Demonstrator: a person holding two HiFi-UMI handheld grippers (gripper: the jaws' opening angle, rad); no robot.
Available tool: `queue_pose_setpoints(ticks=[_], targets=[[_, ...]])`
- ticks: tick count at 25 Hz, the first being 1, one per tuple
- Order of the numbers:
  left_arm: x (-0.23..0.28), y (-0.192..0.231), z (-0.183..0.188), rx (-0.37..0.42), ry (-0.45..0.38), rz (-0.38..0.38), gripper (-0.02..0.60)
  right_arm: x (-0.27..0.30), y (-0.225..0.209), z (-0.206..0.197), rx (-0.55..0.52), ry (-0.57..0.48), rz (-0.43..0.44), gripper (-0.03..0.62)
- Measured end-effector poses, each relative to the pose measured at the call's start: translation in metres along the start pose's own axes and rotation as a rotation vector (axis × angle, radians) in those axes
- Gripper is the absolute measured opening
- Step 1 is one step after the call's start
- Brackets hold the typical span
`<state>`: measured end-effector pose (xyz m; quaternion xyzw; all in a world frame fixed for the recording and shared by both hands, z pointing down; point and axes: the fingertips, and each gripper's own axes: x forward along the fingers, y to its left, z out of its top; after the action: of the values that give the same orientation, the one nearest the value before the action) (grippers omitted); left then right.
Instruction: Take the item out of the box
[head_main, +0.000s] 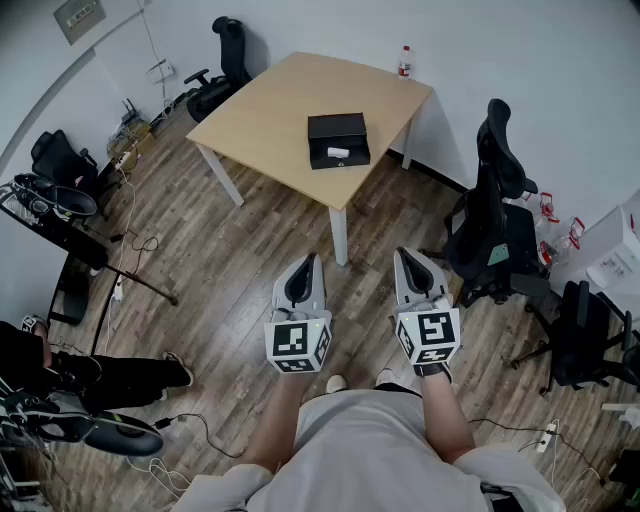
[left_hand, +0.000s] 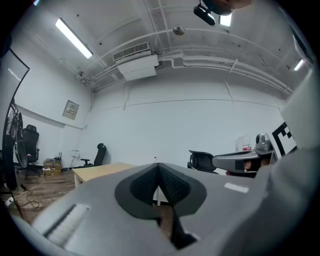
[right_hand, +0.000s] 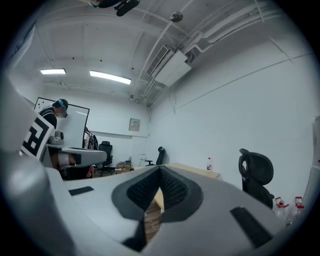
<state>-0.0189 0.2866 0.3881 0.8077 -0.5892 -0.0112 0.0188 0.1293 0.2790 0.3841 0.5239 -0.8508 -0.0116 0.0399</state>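
A black box stands open on the light wooden table, with a small white item lying in its front part. Both grippers hang over the floor, well short of the table. My left gripper is shut with nothing in it, its jaw tips meeting. To its right, my right gripper is shut and empty as well. Each carries its marker cube near the person's hands.
A bottle stands at the table's far corner. Black office chairs stand right of the table, another behind it. A person's legs and cables lie at the left, on the wooden floor.
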Motion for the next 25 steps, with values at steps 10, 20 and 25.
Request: queue_pose_setpoints(ticks=[10, 20, 25], targets=[[-0.011, 0.008, -0.007, -0.019, 0.013, -0.049, 0.009, 0.006, 0.03, 0.002, 0.009, -0.016, 0.0, 0.012], [-0.035, 0.042, -0.017, -0.065, 0.013, -0.057, 0.009, 0.016, 0.091, -0.004, 0.003, -0.012, 0.035, 0.012], [-0.041, 0.054, -0.034, -0.081, 0.034, -0.049, 0.009, 0.019, 0.108, -0.019, 0.008, 0.02, 0.047, 0.012]])
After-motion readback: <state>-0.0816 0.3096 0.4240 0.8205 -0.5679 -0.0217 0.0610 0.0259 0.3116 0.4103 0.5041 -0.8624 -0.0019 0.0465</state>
